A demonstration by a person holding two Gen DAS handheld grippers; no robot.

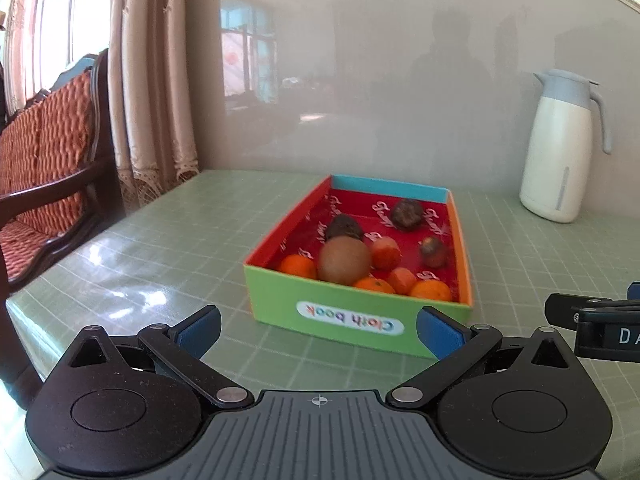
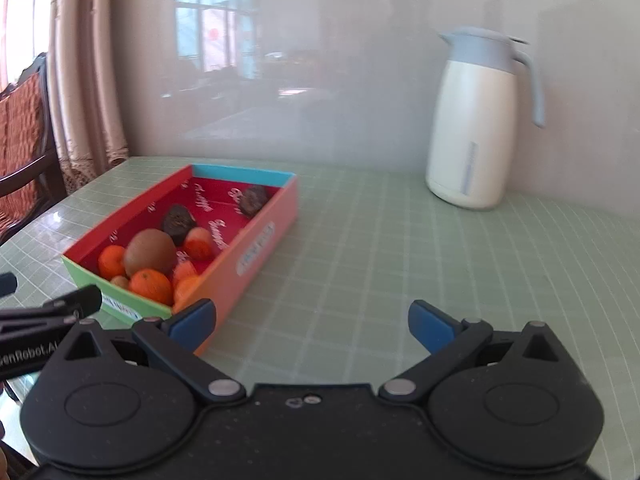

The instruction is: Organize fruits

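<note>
On the left, the left claw (image 1: 319, 330) stands released with nothing between its blue pads, pointing down at the green near wall of the box (image 1: 352, 312), which carries a "Cloth book" label. The box sits on the green gridded surface (image 1: 160, 248), nearer its left edge than its right and short of the back edge by the wall.

All the fruit visible is already in that box. At the near end an orange (image 1: 298, 266), a brown kiwi (image 1: 344, 261) and two more oranges crowd together with reddish pieces between them; two dark, wrinkled fruits (image 1: 406, 214) lie toward the far end, and another small dark fruit by the right wall. What the reddish pieces are is hard to say, since the view is blurred.

Further right, the right claw (image 2: 312, 322) is released too and holds nothing, its left pad level with the box's near right corner. A white thermos jug (image 2: 472, 120) stands near the back right of the surface, well apart from the box.

No loose fruit shows on the surface, so the step seems to be either finishing or rearranging within the box. To do that well, enter from above, take one fruit at a time, begin with the outer oranges, keep the pads off the box walls, and squeeze the soft pieces lightly.
</note>
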